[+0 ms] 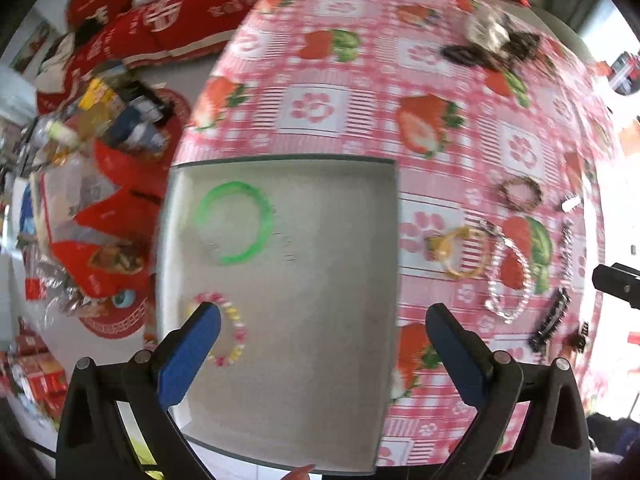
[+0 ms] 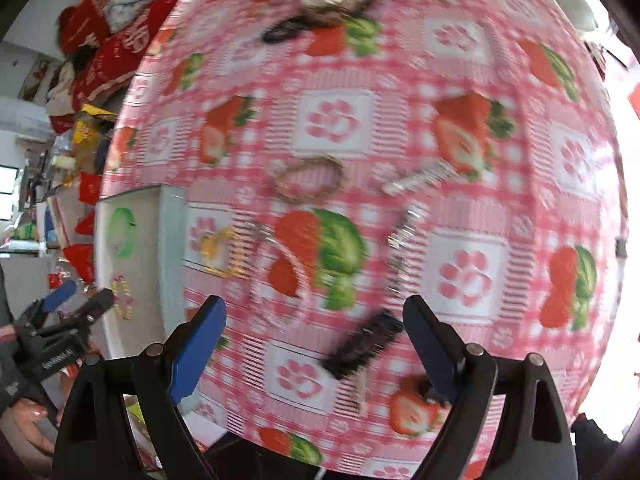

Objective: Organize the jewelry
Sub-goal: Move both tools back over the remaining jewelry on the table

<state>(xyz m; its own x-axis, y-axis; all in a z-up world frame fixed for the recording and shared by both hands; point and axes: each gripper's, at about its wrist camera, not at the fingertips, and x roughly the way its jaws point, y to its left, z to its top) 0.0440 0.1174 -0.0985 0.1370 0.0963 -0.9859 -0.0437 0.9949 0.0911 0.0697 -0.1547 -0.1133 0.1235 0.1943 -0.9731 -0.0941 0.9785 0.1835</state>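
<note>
Writing is scarce: the red cushions (image 1: 172, 20) piled past the table's far edge carry large white characters too smeared to read, and the small white print on the left gripper's body in the right wrist view cannot be made out either. Two bracelets lie in the white tray (image 1: 320, 280): a green bangle (image 1: 236, 222) toward its far side and a pastel beaded bracelet (image 1: 226, 330) at its near left. Out on the strawberry tablecloth (image 1: 360, 92) there are three more rings of jewelry beside the tray: a yellow bracelet (image 1: 460, 254), a clear beaded bracelet (image 1: 506, 276) and a brown braided bracelet (image 1: 520, 192). A black hair clip (image 2: 364, 344) lies near them, between the right gripper's fingers in its own view. Further clips and a dark heap at the far edge are blurred beyond counting. The left gripper (image 1: 320, 320) hangs over the tray, fingers spread wide with nothing between them; the right gripper (image 2: 316, 316) is likewise spread and empty above the cloth. Cluttered packets and red goods (image 1: 92, 184) crowd the room to the left
</note>
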